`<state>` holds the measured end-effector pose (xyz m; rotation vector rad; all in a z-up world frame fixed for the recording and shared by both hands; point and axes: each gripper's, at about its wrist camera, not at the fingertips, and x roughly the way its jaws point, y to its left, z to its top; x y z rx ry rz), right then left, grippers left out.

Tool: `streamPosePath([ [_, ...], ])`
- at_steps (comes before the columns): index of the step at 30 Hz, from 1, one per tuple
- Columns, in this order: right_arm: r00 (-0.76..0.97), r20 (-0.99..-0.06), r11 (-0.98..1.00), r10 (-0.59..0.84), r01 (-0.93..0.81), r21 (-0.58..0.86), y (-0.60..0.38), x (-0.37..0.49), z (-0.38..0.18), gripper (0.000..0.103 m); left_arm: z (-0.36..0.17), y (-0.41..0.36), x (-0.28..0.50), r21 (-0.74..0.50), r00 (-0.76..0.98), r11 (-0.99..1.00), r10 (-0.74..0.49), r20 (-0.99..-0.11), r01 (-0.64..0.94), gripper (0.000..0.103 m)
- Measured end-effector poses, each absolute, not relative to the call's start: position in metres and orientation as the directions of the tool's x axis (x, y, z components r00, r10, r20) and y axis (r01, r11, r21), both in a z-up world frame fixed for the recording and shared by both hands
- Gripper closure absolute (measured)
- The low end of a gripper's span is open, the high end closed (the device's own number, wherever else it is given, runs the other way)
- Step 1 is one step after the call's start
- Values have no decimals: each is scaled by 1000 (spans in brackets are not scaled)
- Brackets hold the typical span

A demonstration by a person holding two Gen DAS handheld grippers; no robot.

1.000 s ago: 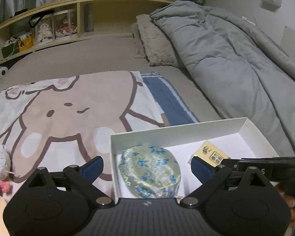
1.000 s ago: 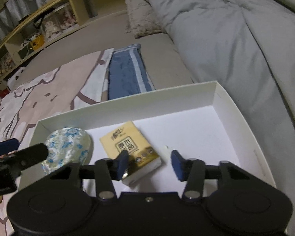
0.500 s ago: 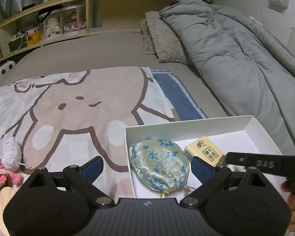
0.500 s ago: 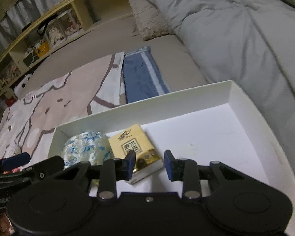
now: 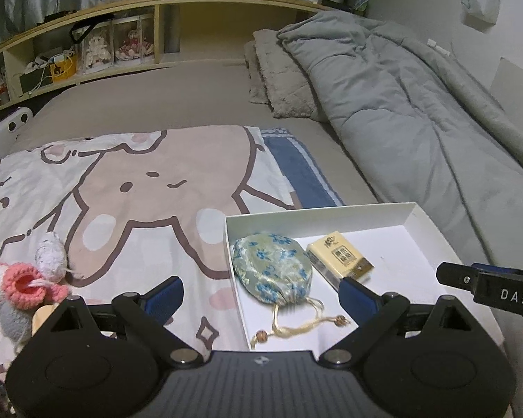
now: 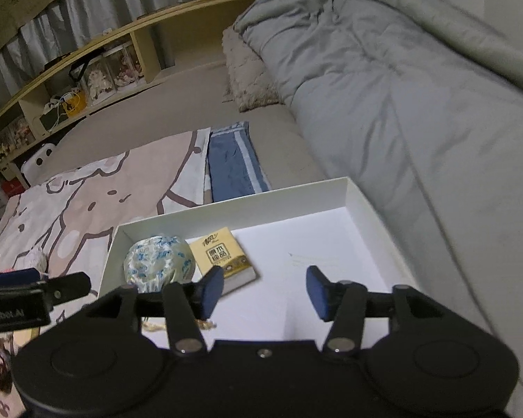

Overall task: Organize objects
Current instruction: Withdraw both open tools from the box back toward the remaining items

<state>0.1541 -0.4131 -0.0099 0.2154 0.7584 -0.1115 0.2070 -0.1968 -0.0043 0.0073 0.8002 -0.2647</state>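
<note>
A white box (image 5: pixel 331 213) (image 6: pixel 362 205) lies on the bed. In its left end sit a blue-flowered drawstring pouch (image 5: pixel 272 267) (image 6: pixel 158 263) and, beside it, a yellow tissue pack (image 5: pixel 340 256) (image 6: pixel 223 257). My left gripper (image 5: pixel 261 294) is open and empty, held above the box's near left corner. My right gripper (image 6: pixel 265 291) is open and empty above the box's bare middle, near the tissue pack. Crocheted toys, pink (image 5: pixel 21 284) and white (image 5: pixel 50 252), lie on the cartoon blanket at the left.
A cartoon-print blanket (image 5: pixel 132 188) covers the bed left of the box, with a folded blue cloth (image 5: pixel 300 170) beside it. A grey duvet (image 5: pixel 418 111) and pillow (image 5: pixel 282 76) lie at the right. A wooden shelf (image 5: pixel 87 45) with dolls runs along the back.
Both grippers drew back from the box, leaving pouch and tissue pack lying in it. The right gripper's jaws opened wider. The crocheted toys came further into the left view.
</note>
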Motion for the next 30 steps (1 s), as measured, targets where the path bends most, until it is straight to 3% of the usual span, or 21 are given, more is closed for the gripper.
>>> streamPosePath([
  [9, 743, -666, 979, -65, 178, 103, -404, 112, 13, 25, 19, -184, 169, -77, 687, 964, -237, -687, 254, 0],
  [21, 776, -626, 986, -84, 155, 60, -390, 69, 25, 1, 31, -168, 129, -69, 706, 963, -238, -667, 260, 0],
  [30, 789, -606, 985, -103, 164, 46, -386, 49, 36, 0, 37, -163, 107, -63, 728, 960, -248, -640, 271, 0],
])
